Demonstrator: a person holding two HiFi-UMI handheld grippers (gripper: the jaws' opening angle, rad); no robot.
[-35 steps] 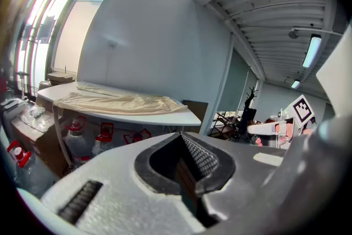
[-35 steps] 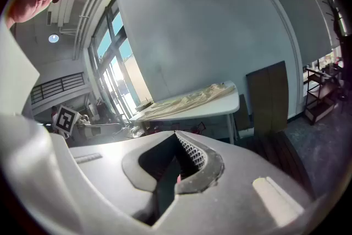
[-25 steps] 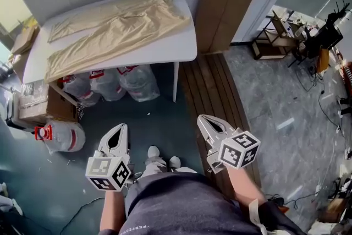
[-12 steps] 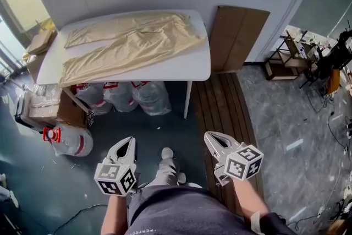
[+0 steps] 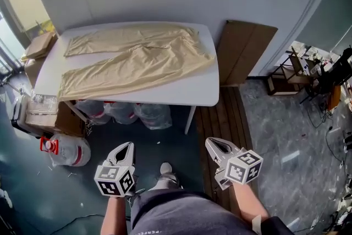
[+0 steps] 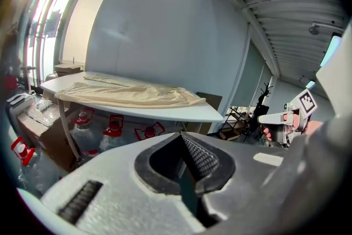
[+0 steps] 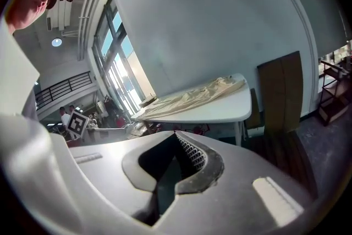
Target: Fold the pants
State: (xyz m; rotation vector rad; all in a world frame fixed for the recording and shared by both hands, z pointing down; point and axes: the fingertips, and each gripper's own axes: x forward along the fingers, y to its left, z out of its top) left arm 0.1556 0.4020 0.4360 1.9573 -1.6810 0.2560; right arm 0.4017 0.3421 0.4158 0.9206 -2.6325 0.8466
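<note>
Beige pants [image 5: 132, 60] are lying spread flat on the white table [image 5: 204, 95], the waist toward its right end and both legs running left. The left gripper [image 5: 127, 145] and right gripper [image 5: 211, 141] are hanging low in front of the person, well apart from the table and pointing toward it. Each is keeping its jaws pressed together on nothing. What seem to be clear water jugs [image 5: 119, 111] are standing under the table, and a brown board [image 5: 243, 52] is leaning on the wall beside it.
</note>
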